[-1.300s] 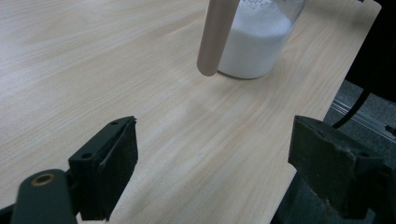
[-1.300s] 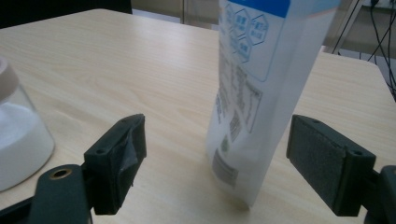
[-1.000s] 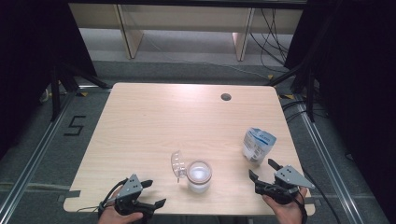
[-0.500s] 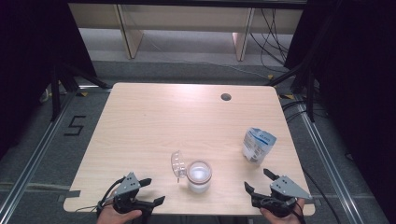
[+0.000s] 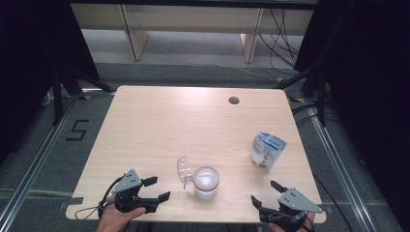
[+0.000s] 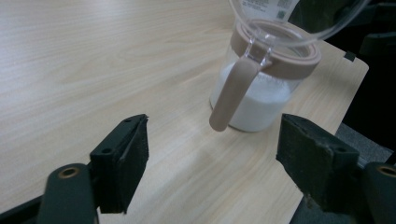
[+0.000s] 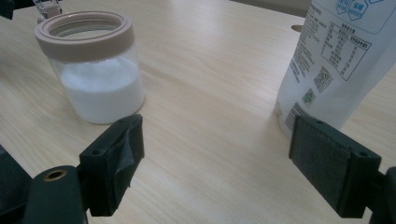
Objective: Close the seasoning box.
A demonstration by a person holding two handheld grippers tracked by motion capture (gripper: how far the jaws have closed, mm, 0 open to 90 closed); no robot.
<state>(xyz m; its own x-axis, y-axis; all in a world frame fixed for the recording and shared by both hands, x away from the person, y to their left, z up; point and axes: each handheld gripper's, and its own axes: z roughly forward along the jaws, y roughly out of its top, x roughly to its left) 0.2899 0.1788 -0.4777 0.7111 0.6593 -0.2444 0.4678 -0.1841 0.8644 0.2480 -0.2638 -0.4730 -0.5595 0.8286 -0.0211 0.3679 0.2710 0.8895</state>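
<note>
A glass jar (image 5: 206, 182) with a beige rim, half full of white powder, stands near the table's front edge, its clear hinged lid (image 5: 183, 170) flipped open to the left. A white pouch (image 5: 267, 151) with blue print stands to its right. My left gripper (image 5: 161, 188) is left of the jar and points at it, open. Its jaws have just been closing a little with nothing between them. The left gripper view has the jar (image 6: 261, 93) and its beige latch (image 6: 233, 93) just beyond the gripper (image 6: 212, 154). My right gripper (image 5: 263, 192) is open at the front right, and in its own view the gripper (image 7: 215, 158) faces the jar (image 7: 93, 70) and pouch (image 7: 336, 60).
The light wooden table (image 5: 193, 125) has a round cable hole (image 5: 234, 100) near its far right. Dark curtains and metal frame rails flank the table. Beyond it are shelf legs and cables on the floor.
My right gripper has drawn back toward the near table edge, away from the pouch. My left gripper has risen slightly and its jaws stand a bit narrower.
</note>
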